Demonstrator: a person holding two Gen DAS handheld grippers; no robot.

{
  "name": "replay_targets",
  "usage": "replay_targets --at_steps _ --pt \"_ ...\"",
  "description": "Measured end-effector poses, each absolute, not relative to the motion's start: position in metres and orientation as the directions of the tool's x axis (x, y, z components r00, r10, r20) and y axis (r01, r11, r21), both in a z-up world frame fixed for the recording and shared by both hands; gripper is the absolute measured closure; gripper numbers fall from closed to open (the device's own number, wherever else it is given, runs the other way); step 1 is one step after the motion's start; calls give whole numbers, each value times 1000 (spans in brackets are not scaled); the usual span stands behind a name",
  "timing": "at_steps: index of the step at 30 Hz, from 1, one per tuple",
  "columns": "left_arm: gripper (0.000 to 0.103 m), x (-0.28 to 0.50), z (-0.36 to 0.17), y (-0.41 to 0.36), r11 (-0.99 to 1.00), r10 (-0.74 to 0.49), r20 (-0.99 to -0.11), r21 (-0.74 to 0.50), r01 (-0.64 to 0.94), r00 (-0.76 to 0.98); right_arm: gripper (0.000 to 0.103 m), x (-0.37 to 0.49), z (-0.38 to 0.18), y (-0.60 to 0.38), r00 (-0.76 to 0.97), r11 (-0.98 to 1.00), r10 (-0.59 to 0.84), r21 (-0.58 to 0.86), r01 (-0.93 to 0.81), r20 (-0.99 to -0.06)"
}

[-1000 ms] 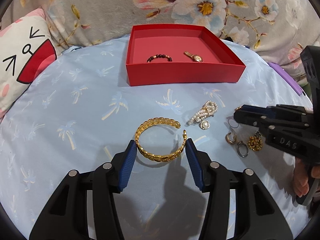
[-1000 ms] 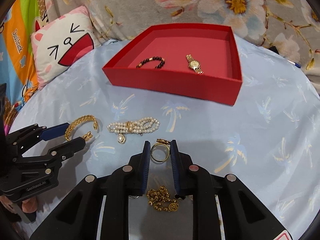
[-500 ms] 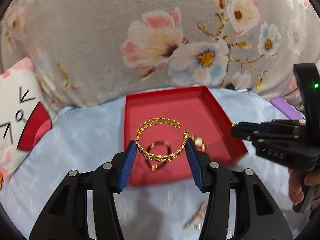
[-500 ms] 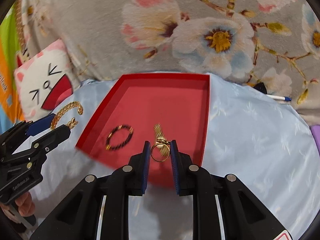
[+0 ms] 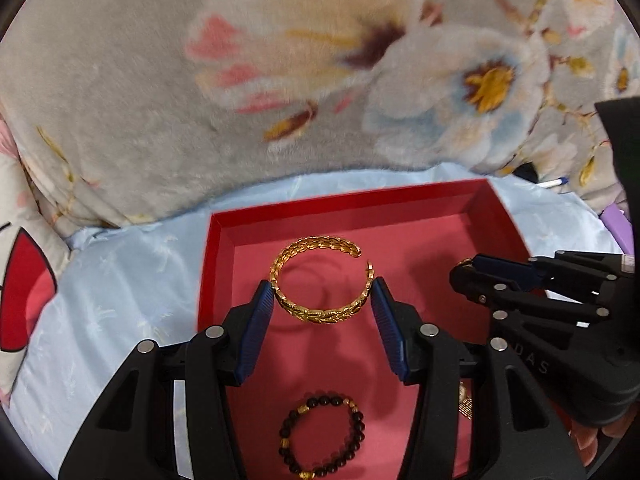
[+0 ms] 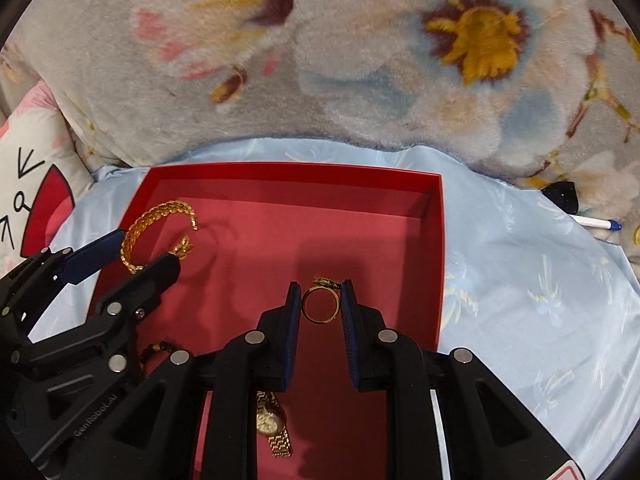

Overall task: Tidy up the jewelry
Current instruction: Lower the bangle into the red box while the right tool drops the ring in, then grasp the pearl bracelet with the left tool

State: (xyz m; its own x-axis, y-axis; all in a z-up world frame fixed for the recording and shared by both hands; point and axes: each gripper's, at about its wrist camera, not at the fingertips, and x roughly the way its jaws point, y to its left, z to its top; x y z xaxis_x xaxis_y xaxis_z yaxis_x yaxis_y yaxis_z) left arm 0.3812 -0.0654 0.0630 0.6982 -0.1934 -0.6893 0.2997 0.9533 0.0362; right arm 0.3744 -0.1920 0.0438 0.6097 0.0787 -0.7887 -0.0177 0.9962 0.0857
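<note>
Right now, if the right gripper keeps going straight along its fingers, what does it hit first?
Probably the bare floor of the red box. The right gripper points down into it, holding the gold ring; nothing shows ahead, though depth is unclear.

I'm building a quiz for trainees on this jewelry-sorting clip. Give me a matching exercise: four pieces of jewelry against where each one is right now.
Things:
1. gold cuff bracelet
2. gold ring
3. dark bead bracelet
4. gold watch

Places:
A. lying on the red box floor, under the right gripper
B. clamped in the left gripper
C. lying on the box floor, under the left gripper
D. clamped in the right gripper

Pairs: 1-B, 2-D, 3-C, 4-A
</note>
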Motion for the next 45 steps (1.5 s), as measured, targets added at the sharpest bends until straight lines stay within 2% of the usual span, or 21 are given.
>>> replay_targets --at_steps 5,12,14,15,16,22,25,31,33,38,45 --pt "54 395 49 -66 960 -175 -729 22 279 662 84 387 36 -190 573 998 51 56 -9 -818" --pt "54 400 41 -68 963 -148 -739 44 267 658 80 390 31 -184 583 1000 -5 -15 -11 -812" --pt "48 400 43 -65 966 -147 -728 39 255 669 78 388 33 -185 594 1000 2 -7 -12 -804" --pt "37 399 45 -61 970 -144 -720 34 241 679 77 386 34 -185 600 1000 4 -3 -11 -800" --pt "32 398 47 -59 972 -144 -712 28 233 687 76 383 37 -186 608 1000 5 -3 -12 -794" --pt "32 380 64 -43 979 -134 -679 23 203 722 72 355 58 -187 652 1000 16 0 -24 -758" --pt "32 357 73 -36 978 -126 -662 40 203 739 65 324 74 -185 694 999 -8 -35 -24 -720" --pt "32 296 84 -18 974 -136 -652 52 223 746 61 251 96 -190 735 999 32 -6 -49 -677" --pt "28 274 84 -12 969 -149 -650 53 240 745 58 221 98 -192 745 999 37 -6 -54 -667" --pt "27 217 74 4 961 -170 -652 54 270 739 56 147 84 -196 746 997 64 19 -69 -663" --pt "25 162 35 4 953 -188 -674 51 300 714 55 64 44 -200 740 998 56 34 -46 -670"
